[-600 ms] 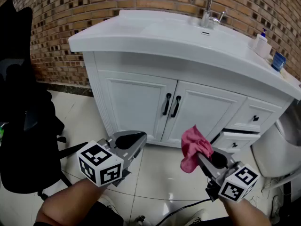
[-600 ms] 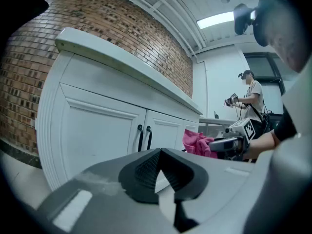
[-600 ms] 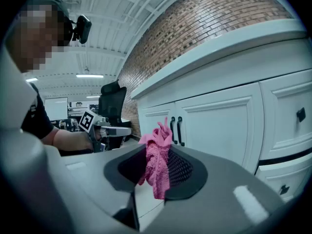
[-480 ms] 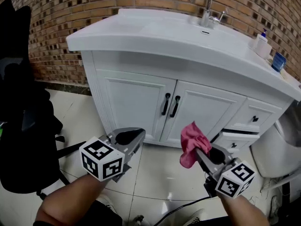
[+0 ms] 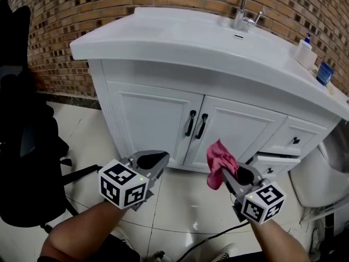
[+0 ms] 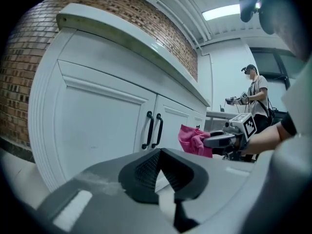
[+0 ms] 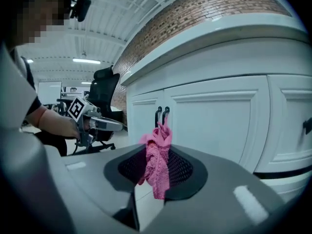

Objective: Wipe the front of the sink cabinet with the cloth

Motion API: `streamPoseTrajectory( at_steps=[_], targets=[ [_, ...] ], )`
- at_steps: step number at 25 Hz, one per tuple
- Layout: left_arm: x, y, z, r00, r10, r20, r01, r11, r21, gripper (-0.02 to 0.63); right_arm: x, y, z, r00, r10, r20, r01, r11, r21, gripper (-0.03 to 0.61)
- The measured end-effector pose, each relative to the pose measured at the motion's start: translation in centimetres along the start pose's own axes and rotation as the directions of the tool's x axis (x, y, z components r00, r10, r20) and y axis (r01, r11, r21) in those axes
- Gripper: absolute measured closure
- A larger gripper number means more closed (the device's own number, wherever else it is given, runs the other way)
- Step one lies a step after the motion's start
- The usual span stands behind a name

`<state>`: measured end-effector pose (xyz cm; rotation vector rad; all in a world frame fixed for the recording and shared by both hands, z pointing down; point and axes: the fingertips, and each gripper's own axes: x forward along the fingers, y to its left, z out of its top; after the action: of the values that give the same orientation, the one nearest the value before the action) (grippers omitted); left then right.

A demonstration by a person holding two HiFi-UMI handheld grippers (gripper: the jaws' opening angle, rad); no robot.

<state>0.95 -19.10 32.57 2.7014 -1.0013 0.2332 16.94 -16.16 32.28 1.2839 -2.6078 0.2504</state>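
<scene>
1. The right tongs point(image 5: 224, 174) are clamped on the pink cloth point(image 5: 219, 158), which sticks up out of them. The left tongs point(image 5: 155, 160) are pinched together with nothing in them.
2. Compared to half a second back, both tongs have crept in toward the cabinet point(image 5: 152, 119). The cloth has slid a bit left and is now near the bottom of the right door point(image 5: 234, 130), not touching as far as I can tell.
3. So I'd say no wiping yet, this is just the approach.
4. Head count: two tongs, one cloth, two doors, two black handles point(image 5: 190, 123), two drawers point(image 5: 295, 141) on the right, one tap point(image 5: 242, 7) on the far bench point(image 5: 163, 37), and one black chair point(image 5: 22, 146) on the left.
</scene>
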Motion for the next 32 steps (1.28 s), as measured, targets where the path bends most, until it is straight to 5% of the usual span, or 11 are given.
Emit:
streamPoseTrajectory(
  at_steps=[3,5,7,9,11,13,15,18,20,22,32],
  targets=[
    [-0.2,0.0,0.0,1.0,-0.004,0.005,0.004,1.0,-0.011,0.607,-0.1,-0.2,0.2,0.998,-0.059,-0.02,0.055,0.982,-0.179,0.474],
    [-0.2,0.2,0.1,1.0,-0.002,0.01,0.002,1.0,-0.024,0.607,-0.3,-0.4,1.9,0.99,-0.142,-0.008,0.126,0.905,-0.406,0.474],
    [-0.3,0.3,0.3,1.0,-0.003,0.018,0.004,1.0,-0.029,0.607,-0.6,-0.4,4.3,0.971,-0.239,0.027,0.203,0.751,-0.629,0.474],
    [-0.3,0.3,0.4,1.0,-0.003,0.023,0.004,1.0,-0.029,0.607,-0.4,-0.2,6.9,0.946,-0.31,0.097,0.262,0.551,-0.792,0.474],
    [-0.3,0.4,0.3,1.0,0.0,0.023,0.001,0.999,-0.034,0.607,0.4,-0.1,9.4,0.919,-0.34,0.198,0.322,0.362,-0.875,0.474],
    [-0.4,0.6,0.3,1.0,0.005,0.026,-0.004,0.999,-0.042,0.607,1.0,-0.6,11.6,0.881,-0.377,0.285,0.38,0.206,-0.902,0.475],
    [-0.5,0.6,0.6,0.999,0.007,0.032,-0.005,0.999,-0.047,0.607,1.7,-1.5,13.2,0.843,-0.417,0.34,0.414,0.099,-0.905,0.476],
    [-0.7,0.7,0.9,0.999,0.007,0.038,-0.006,0.999,-0.05,0.607,3.6,-3.0,13.8,0.808,-0.466,0.36,0.403,-0.008,-0.915,0.476],
    [-0.7,0.8,0.8,0.999,0.007,0.039,-0.005,0.999,-0.052,0.607,4.8,-3.7,13.5,0.796,-0.486,0.361,0.386,-0.052,-0.921,0.476],
    [-0.7,0.8,0.7,0.999,0.004,0.038,-0.002,0.998,-0.055,0.607,5.7,-3.8,12.9,0.795,-0.492,0.355,0.374,-0.063,-0.925,0.476],
    [-0.5,0.9,0.5,0.999,-0.007,0.038,0.009,0.997,-0.071,0.607,8.6,-4.7,7.1,0.83,-0.497,0.251,0.305,0.028,-0.952,0.476]
  ],
)
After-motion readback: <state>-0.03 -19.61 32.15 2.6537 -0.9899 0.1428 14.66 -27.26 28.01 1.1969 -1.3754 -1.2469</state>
